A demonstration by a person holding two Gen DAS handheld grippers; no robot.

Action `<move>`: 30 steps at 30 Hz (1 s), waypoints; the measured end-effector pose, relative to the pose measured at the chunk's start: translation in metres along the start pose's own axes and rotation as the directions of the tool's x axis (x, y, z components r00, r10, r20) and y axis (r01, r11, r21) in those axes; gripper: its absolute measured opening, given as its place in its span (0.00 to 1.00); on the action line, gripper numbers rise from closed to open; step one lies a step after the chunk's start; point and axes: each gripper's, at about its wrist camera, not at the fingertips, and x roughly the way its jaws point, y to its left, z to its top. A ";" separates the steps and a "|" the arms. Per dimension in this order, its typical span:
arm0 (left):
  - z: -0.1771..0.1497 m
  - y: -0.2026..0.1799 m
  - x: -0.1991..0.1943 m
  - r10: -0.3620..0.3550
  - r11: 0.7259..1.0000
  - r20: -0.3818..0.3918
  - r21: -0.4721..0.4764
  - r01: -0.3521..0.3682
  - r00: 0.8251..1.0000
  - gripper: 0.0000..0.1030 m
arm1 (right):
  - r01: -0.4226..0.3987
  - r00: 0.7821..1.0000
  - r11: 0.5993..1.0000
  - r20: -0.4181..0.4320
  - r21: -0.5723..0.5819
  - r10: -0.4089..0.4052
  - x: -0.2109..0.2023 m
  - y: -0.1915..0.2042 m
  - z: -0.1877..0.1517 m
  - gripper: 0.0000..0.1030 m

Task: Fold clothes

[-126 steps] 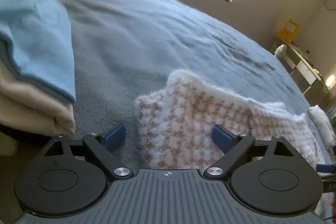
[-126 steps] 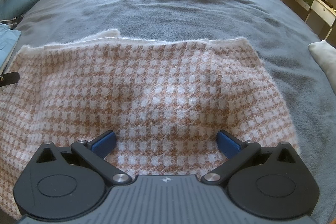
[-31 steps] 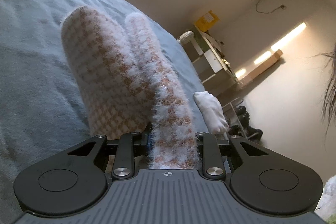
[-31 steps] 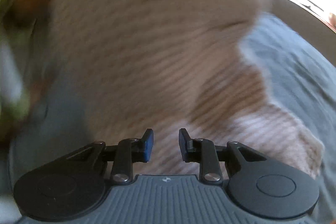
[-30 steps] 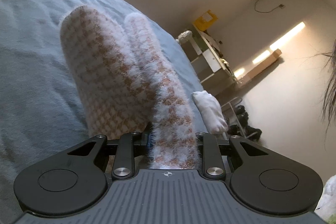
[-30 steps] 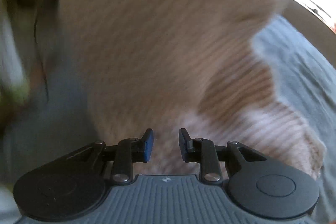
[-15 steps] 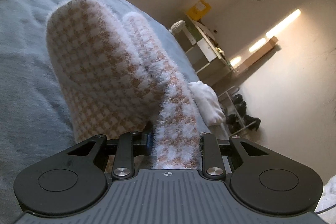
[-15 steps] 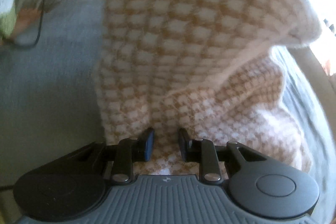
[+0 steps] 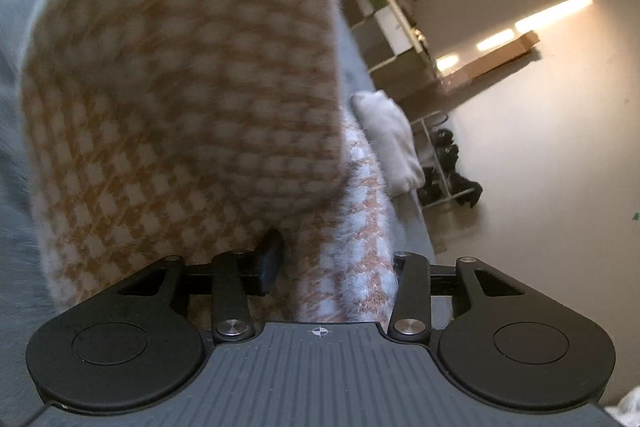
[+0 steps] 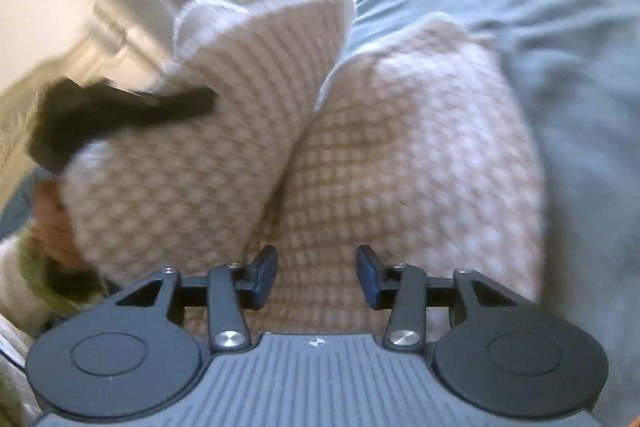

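As both jaws have just been opening, your left hand-held gripper [image 9: 332, 263] loosely straddles the checked sweater [image 9: 180, 75] and your right hand-held gripper [image 10: 317, 273] stands spread and empty; the fold may spring apart on the bed [image 10: 560, 7].

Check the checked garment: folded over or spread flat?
Folded over: in the right wrist view one half of the garment lies doubled onto the other on the bed.

Both grippers look the same: left gripper [image 9: 332, 263] and right gripper [image 10: 317, 273] have ribbed grey bodies, black round-lobed plates, silver screws, a tiny crosshair mark, and dark blue pads [image 10: 367, 275].
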 end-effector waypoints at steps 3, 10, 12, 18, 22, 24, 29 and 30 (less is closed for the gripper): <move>0.003 0.008 0.008 -0.023 0.999 -0.016 -0.022 0.023 1.000 0.41 | -0.026 0.999 0.997 0.031 0.073 0.023 -0.017 -0.007 -0.013 0.62; 0.003 0.001 0.005 -0.039 0.999 -0.013 -0.036 0.039 0.999 0.67 | -0.164 0.985 0.986 0.045 -0.023 0.165 -0.020 0.065 0.005 0.94; 0.001 -0.006 0.005 -0.052 0.998 -0.009 -0.019 0.052 0.999 0.82 | -0.172 0.984 0.983 0.031 -0.067 0.174 -0.018 0.084 0.011 0.96; -0.006 -0.023 0.007 -0.024 0.998 -0.012 0.062 0.025 1.000 0.97 | -0.041 0.998 0.999 0.042 -0.023 0.042 0.016 0.078 0.027 0.84; -0.006 -0.025 -0.005 -0.032 0.997 0.009 0.072 0.031 0.999 0.96 | -0.053 0.998 0.983 0.050 0.173 0.045 0.024 0.046 0.019 0.24; -0.005 -0.027 -0.013 -0.036 0.997 0.022 0.072 0.034 0.999 0.92 | -0.046 0.998 0.977 0.047 0.206 0.037 0.028 0.040 0.015 0.19; -0.002 -0.043 -0.080 -0.058 0.974 0.262 0.225 -0.003 0.963 0.92 | -0.061 0.997 0.973 0.053 0.223 0.050 0.034 0.037 0.010 0.19; 0.002 -0.044 -0.094 -0.037 0.970 0.329 0.241 -0.045 0.944 0.92 | -0.055 0.998 0.977 0.053 0.204 0.046 0.035 0.039 0.011 0.19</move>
